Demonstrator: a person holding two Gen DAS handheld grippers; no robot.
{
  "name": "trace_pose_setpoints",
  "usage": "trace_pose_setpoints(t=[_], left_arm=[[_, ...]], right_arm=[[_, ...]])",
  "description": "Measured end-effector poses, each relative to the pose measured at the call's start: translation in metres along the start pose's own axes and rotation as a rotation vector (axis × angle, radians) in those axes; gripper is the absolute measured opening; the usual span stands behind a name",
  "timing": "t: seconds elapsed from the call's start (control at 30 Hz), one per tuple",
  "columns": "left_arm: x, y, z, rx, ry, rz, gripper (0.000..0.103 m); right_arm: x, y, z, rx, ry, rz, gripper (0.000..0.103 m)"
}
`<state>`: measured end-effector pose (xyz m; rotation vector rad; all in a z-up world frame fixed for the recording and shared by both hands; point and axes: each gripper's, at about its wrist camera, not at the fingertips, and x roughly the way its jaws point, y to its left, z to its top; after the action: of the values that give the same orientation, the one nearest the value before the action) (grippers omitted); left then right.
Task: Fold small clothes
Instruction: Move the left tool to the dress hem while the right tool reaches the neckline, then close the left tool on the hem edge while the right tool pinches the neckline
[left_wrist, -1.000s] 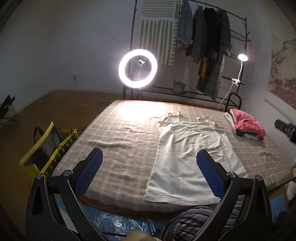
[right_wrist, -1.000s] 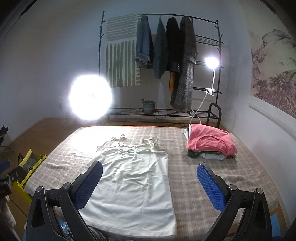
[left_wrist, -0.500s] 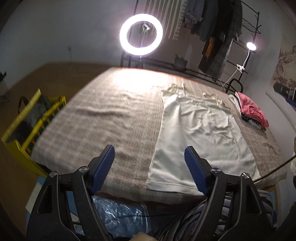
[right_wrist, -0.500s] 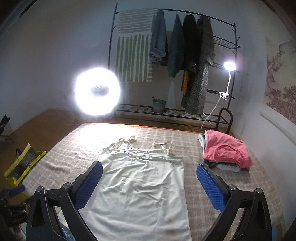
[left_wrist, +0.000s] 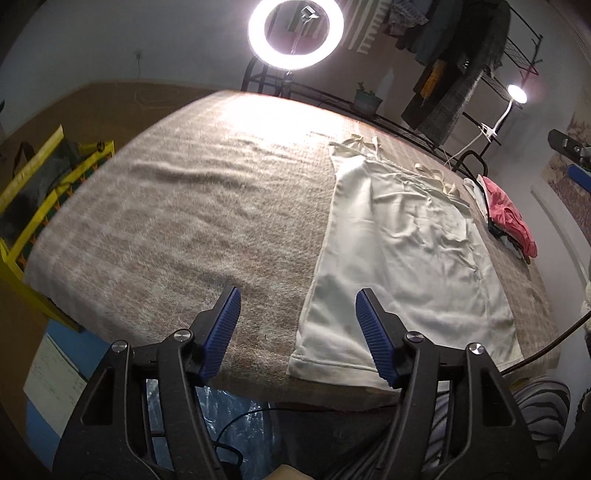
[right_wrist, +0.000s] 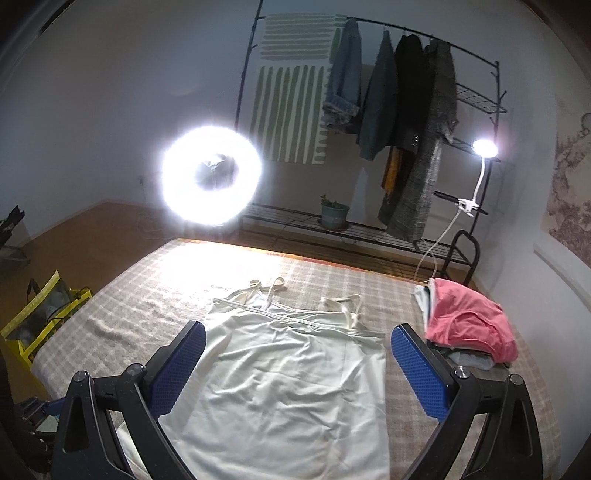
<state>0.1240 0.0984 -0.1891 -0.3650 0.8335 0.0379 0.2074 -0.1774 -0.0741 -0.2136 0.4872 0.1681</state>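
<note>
Camisole (left_wrist: 402, 258): flat on plaid blanket (left_wrist: 184, 221), straps far.
Left gripper (left_wrist: 297, 332): wide, empty, over near-left hem.
Right gripper (right_wrist: 295, 363): wide, empty.

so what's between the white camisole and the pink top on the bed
Only a bare strip of the plaid bedcover separates the white camisole from the pink top; the right wrist view shows it best.
</note>
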Motion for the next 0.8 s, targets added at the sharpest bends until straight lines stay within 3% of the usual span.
trace_pose_setpoints(t=[0.2, 0.27, 0.5, 0.63, 0.8], left_arm=[[0.021, 0.011, -0.006, -0.035, 0.064, -0.03, 0.059], [0.026, 0.011, -0.008, -0.042, 0.07, -0.039, 0.059], [0.045, 0.012, -0.01, -0.048, 0.108, -0.073, 0.053], [0.048, 0.008, -0.012, -0.026, 0.1, -0.078, 0.052], [0.054, 0.005, -0.011, -0.021, 0.102, -0.104, 0.027]], right_arm=[[0.054, 0.006, 0.008, 0.022, 0.104, 0.149, 0.094], [0.074, 0.01, 0.013, 0.031, 0.147, 0.194, 0.086], [0.156, 0.049, 0.027, 0.039, 0.328, 0.363, 0.081], [0.201, 0.072, 0.03, 0.066, 0.414, 0.418, 0.077], [0.257, 0.096, 0.027, 0.116, 0.506, 0.426, 0.072]])
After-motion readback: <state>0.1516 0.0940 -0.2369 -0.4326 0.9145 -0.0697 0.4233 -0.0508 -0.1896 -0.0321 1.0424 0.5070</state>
